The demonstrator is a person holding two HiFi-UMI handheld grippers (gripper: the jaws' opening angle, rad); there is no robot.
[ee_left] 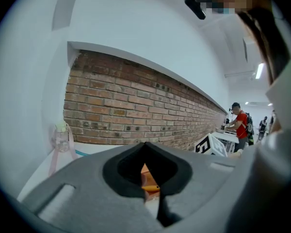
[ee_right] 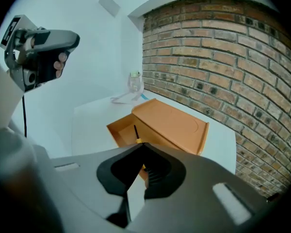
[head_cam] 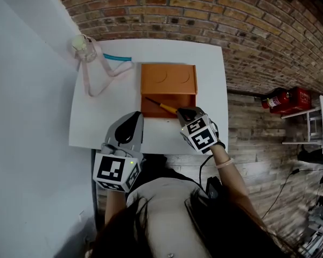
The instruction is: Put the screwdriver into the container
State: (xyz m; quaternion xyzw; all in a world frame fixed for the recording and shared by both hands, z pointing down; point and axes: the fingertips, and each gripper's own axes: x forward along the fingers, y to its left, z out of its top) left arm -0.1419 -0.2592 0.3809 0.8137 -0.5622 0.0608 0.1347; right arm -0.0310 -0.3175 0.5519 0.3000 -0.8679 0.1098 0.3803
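pointing away from the person and a little to their left, the screwdriver [head_cam: 162, 107] has its black shaft over the open tray of the orange container [head_cam: 168, 78]. its yellow handle sits at the tray's near wall. the right tongs [head_cam: 184, 113] are closed on that handle end. in the right gripper view the shaft [ee_right: 135, 132] pokes out past the meeting tips, aimed into the tray. i cannot tell whether the tip touches the tray floor or hangs just above it.

the left tongs [head_cam: 130, 123] are nearby, just left of the tray's near corner, closed on nothing. the right one is plainly the working one.

the tray looks bare, with room along the shaft's line. its raised lid stands behind, and low walls are on each side. the white worktop [head_cam: 102, 117] is bare around the container, apart from a small bottle [head_cam: 84, 47] with a strap at the far left corner, well clear. letting go here would likely drop the tool inside.
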